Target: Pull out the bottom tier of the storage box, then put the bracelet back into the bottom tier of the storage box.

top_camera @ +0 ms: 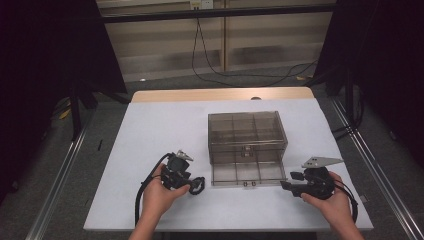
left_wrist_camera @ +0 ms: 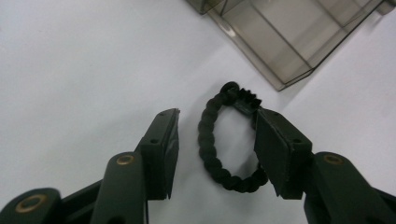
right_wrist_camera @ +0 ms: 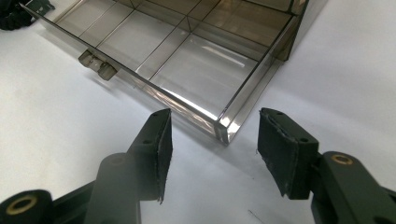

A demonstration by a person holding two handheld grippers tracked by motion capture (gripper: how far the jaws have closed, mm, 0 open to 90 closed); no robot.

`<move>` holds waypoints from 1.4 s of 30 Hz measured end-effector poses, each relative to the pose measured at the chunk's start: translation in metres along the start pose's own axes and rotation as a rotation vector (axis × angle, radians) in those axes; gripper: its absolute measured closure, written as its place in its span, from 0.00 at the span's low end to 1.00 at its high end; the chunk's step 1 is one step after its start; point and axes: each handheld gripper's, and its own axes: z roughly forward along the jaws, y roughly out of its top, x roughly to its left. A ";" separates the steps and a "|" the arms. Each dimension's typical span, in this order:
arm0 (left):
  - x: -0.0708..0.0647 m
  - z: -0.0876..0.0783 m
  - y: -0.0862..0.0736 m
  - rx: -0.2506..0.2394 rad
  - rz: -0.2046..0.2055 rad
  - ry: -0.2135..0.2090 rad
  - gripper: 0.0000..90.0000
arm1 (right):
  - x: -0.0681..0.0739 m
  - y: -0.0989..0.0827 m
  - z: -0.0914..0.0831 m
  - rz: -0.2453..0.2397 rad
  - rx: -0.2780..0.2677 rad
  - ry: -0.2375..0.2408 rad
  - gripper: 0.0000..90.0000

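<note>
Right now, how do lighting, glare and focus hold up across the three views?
High view: the white table is evenly lit, surroundings dark, detail soft. Left gripper view: the black braided hair tie is fairly sharp and the near jaws soft; the smoky clear organizer box casts a soft shadow. Right gripper view: a bright glare streak runs along the open drawer front edge; the left jaw looks hazy.
</note>
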 end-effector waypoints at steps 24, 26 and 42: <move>0.004 0.007 0.002 0.064 -0.012 0.056 0.94 | -0.002 -0.004 -0.003 0.004 0.001 -0.010 0.49; 0.004 0.006 0.002 0.061 -0.010 0.068 0.94 | -0.002 -0.004 -0.003 0.002 -0.004 -0.010 0.49; 0.002 -0.013 0.012 -0.008 -0.012 -0.016 0.94 | -0.002 -0.004 -0.002 0.007 -0.002 -0.007 0.49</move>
